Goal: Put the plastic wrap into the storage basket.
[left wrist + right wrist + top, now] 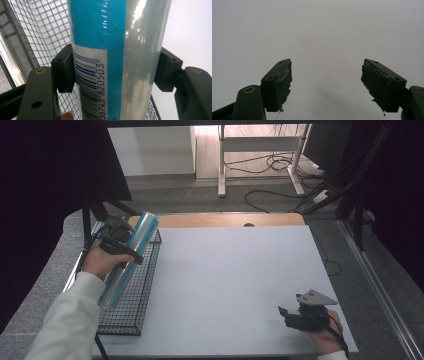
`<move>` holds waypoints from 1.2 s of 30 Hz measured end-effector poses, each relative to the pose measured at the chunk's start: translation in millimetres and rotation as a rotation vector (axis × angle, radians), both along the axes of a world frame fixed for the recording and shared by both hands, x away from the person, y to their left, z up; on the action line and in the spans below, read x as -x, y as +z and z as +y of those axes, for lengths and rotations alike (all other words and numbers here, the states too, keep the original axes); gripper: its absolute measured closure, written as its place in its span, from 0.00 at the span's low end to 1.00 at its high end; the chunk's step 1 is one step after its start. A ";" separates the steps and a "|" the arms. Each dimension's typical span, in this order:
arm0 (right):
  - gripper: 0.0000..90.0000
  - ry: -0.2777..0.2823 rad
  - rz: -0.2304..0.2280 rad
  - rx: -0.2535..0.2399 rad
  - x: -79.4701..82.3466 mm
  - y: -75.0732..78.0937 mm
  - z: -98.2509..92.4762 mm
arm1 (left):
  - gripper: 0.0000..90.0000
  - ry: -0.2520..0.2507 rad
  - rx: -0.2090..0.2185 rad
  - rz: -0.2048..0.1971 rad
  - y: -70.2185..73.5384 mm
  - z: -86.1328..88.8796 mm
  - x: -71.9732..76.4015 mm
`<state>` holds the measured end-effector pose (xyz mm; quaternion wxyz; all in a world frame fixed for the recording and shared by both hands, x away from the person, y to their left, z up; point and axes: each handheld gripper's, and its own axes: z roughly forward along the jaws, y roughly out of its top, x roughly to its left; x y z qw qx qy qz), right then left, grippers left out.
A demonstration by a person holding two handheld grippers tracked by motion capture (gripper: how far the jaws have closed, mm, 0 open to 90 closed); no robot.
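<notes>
High view: the left gripper [121, 249] is closed around the middle of a long roll [129, 258] of clear film with a blue core, held tilted over the wire basket [131, 306] that sits at the left edge of the desk [230, 285]. The roll's lower end is down by the person's sleeve and its upper end points away toward the far side of the desk; whether that lower end touches the basket cannot be told.

In the left gripper view both pads press the roll [117, 57] from opposite sides, just beside a barcode label [91, 82], with the basket mesh [45, 27] behind.

The roll looks stiff and fairly light, but its glossy wrap is likely slippery, and being long it may swing or slide if held off-centre. A hold near the middle, as now, seems the safest.

The right gripper [296, 316] rests low near the right front of the desk, jaws spread wide with nothing between them; the right gripper view shows bare desk [324, 37] ahead.
</notes>
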<state>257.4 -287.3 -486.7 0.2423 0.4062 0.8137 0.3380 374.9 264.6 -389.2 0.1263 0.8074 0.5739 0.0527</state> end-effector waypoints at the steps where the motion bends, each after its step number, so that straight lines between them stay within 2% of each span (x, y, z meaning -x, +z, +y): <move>1: 0.27 0.000 0.000 0.000 -0.1 -0.1 -0.1 | 0.35 0.000 0.000 0.000 0.0 0.0 0.0; 15: 0.27 0.001 0.002 0.005 -0.2 -0.9 -0.2 | 0.35 0.057 0.004 0.039 -21.4 14.8 -1.8; 25: 0.27 0.002 0.005 0.010 -0.4 -1.8 -0.1 | 0.35 0.094 0.008 0.073 -50.6 20.7 -3.7; 27: 0.27 0.003 0.003 0.011 -0.5 -2.0 -0.2 | 0.35 0.098 0.008 0.079 -52.9 21.0 -4.0; 34: 0.27 0.003 0.006 0.013 -0.4 -2.7 0.0 | 0.35 0.129 -0.008 0.096 -74.7 20.2 -8.7; 36: 0.27 0.003 0.007 0.015 -0.4 -3.0 -0.2 | 0.35 0.153 -0.016 0.093 -82.6 17.3 -10.7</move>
